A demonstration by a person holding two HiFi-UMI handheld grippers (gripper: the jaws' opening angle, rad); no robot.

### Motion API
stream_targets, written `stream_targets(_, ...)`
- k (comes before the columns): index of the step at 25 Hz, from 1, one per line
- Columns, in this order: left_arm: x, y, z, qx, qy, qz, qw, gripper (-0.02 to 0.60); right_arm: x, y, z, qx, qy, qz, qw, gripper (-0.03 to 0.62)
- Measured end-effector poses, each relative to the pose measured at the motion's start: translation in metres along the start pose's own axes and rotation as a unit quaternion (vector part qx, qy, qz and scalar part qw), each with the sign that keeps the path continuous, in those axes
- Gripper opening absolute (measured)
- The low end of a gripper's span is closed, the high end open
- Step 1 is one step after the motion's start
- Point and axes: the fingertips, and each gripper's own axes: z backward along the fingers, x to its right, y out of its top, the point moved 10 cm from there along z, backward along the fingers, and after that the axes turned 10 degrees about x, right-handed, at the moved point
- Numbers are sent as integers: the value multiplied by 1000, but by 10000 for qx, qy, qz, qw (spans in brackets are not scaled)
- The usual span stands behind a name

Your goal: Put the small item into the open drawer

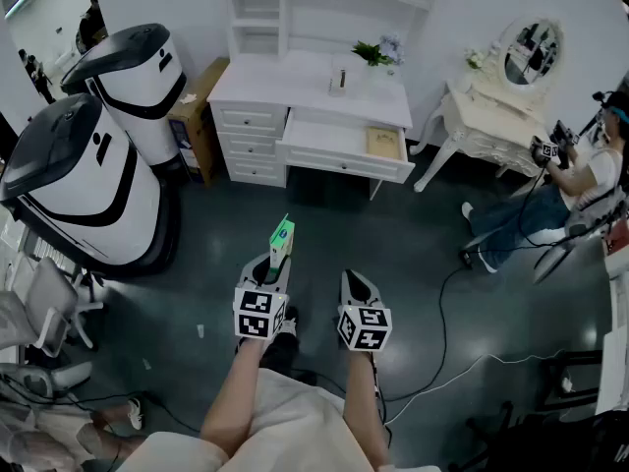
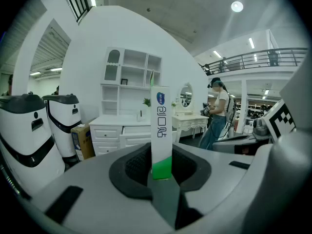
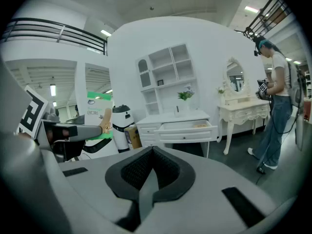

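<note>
A small green and white box stands upright between the jaws of my left gripper, which is shut on it above the dark floor. The left gripper view shows the box pinched at its green lower end. My right gripper hovers just to the right with its jaws together and nothing in them. From the right gripper view the held box appears at the left. Ahead, the white desk has its open drawer pulled out, also seen as the drawer. A tan item lies inside it.
Two large white and black machines stand at the left beside a cardboard box. A white vanity table with a mirror is at the right, near a person. Cables trail over the floor.
</note>
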Motion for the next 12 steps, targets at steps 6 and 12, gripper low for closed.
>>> stream_targets(6,-16,3,-48,31,-70,61,10000,95,17,6,-38,13,-14,-5,10000,25)
stream_targets(12,-32,11,-109,39,-222,121,9997,95,42,14,-83,-73,-16,-209,9998,25)
